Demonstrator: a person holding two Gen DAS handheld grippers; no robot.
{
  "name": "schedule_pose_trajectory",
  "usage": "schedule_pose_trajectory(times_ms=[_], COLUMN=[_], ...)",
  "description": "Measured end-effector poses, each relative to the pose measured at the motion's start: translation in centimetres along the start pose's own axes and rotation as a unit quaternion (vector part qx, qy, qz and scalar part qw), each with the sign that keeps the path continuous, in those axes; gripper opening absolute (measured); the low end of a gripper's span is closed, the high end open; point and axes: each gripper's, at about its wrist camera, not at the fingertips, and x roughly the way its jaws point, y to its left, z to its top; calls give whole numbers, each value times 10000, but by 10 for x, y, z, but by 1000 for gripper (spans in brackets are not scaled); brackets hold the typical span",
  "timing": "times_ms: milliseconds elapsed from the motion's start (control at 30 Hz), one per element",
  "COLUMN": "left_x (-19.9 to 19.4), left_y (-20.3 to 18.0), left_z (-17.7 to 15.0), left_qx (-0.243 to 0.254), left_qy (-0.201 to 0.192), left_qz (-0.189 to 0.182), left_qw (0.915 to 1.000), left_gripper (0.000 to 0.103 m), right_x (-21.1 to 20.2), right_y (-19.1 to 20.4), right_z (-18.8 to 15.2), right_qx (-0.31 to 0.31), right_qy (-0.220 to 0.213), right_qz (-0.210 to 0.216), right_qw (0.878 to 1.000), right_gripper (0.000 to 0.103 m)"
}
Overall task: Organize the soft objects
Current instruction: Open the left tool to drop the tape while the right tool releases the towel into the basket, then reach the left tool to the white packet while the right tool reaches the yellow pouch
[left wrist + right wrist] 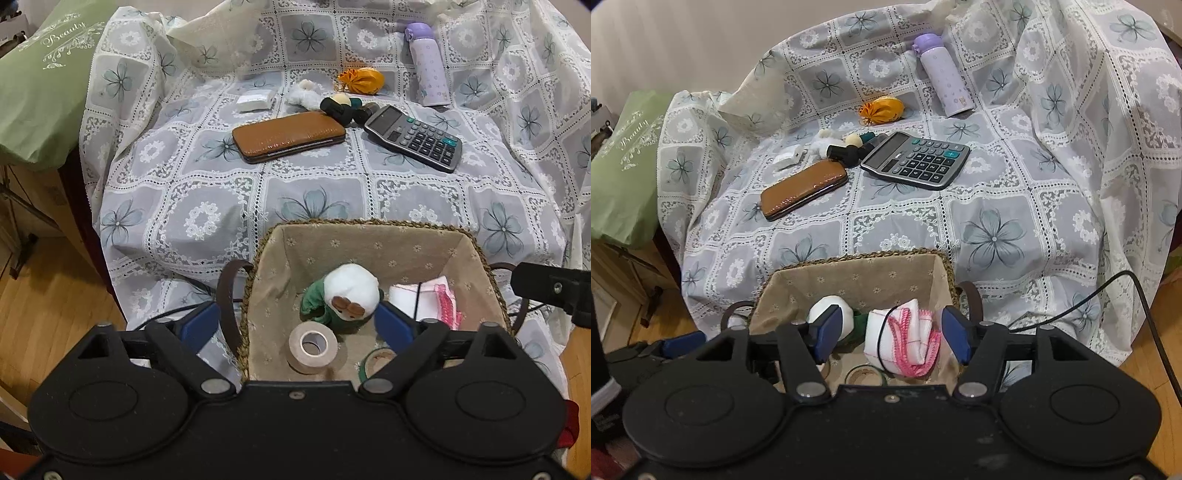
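Tools (295, 325) (890, 332) you hold both hang spread wide and empty over the basket (369, 223), where the plush toy (351, 291) and folded cloth (905, 332) lie.

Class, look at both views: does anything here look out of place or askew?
Yes. The purple bottle lies tipped over on the cloth instead of standing. The tape rolls are hard items sitting in the basket among soft ones.
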Motion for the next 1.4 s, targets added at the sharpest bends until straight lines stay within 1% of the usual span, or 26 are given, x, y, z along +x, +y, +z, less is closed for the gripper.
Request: schedule_pose_trajectory(times_ms=[133,233,433,500,733,800,933,1000,1200,1333,1400], left_x=[6,12,20,24,42,48,60,68,93,111,119], left_y=[1,1,2,3,11,13,18,21,27,23,20], left_z=[7,13,28,35,62,71,90,101,131,147,153], left_qx=[21,60,102,85,39,37,3,-20,-38,87,140], left_qy=[-3,36,2,-12,-40,-73,-147,-180,-289,-325,-315], left_qz=[71,71,49,25,-13,-11,11,35,121,168,161], left_qw=[10000,10000,9999,10000,10000,10000,9999,9998,9995,9993,9993], left_gripper=[91,91,92,92,92,92,92,92,92,92,92], right_x=[9,14,24,29,50,58,73,81,108,135,152], right_y=[-3,-4,-3,-2,4,5,6,7,12,17,21], right_z=[8,16,39,48,76,86,105,114,143,164,175], right_qx=[6,23,34,29,-16,-26,-59,-65,-177,-498,-778], right_qy=[78,62,-72,-130,-264,-323,-436,-513,-863,-814,-776], right_qz=[-50,-97,-97,-86,-75,-81,-76,-25,-135,-98,-151], right_qw=[10000,9999,9999,9999,9996,9994,9990,9987,9960,9954,9938], right_gripper=[62,64,75,84,89,92,94,100,103,102,102])
